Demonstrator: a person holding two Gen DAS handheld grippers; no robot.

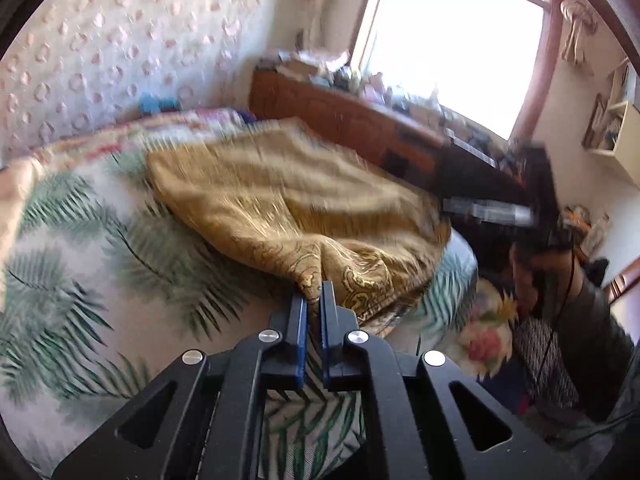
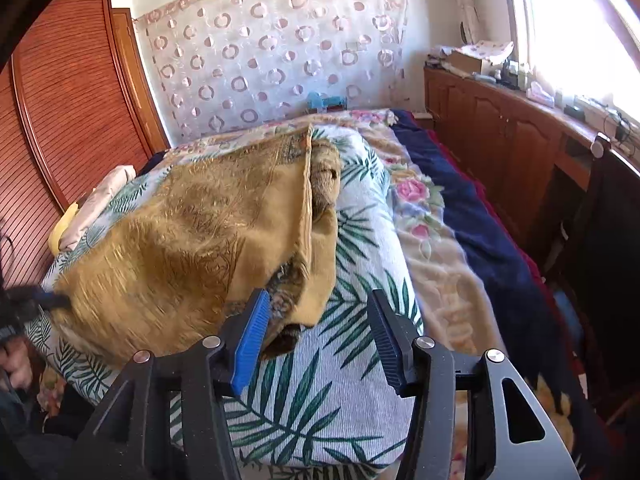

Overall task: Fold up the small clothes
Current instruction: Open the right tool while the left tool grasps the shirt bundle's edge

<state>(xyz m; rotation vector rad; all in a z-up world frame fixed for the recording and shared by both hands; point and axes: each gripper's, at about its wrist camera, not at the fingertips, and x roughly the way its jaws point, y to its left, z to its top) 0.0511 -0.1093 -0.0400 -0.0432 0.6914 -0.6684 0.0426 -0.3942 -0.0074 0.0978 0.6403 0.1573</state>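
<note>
Cloth in mid-fold: your left gripper [image 1: 315,300] is clenched on a bunched corner of the golden paisley garment [image 1: 288,196], while your right gripper [image 2: 320,320] stands released, its 2 blue-padded jaws apart with nothing pressed between them. The garment lies half doubled over on the palm-leaf sheet [image 2: 320,392] atop the bed, its near edge just beside the right gripper's left pad. Seen from the right wrist, the garment's far side is blurred, where the left gripper [image 2: 52,300] pulls at it.

Risk from here is likely a lopsided fold: with only 1 corner held, the loose layers near your right jaws may slide or bunch as you draw the cloth across. The thin pinch could also slip out of the left jaws if the fabric drags on the sheet. Re-gripping with the right too deep could catch the sheet as well.
</note>
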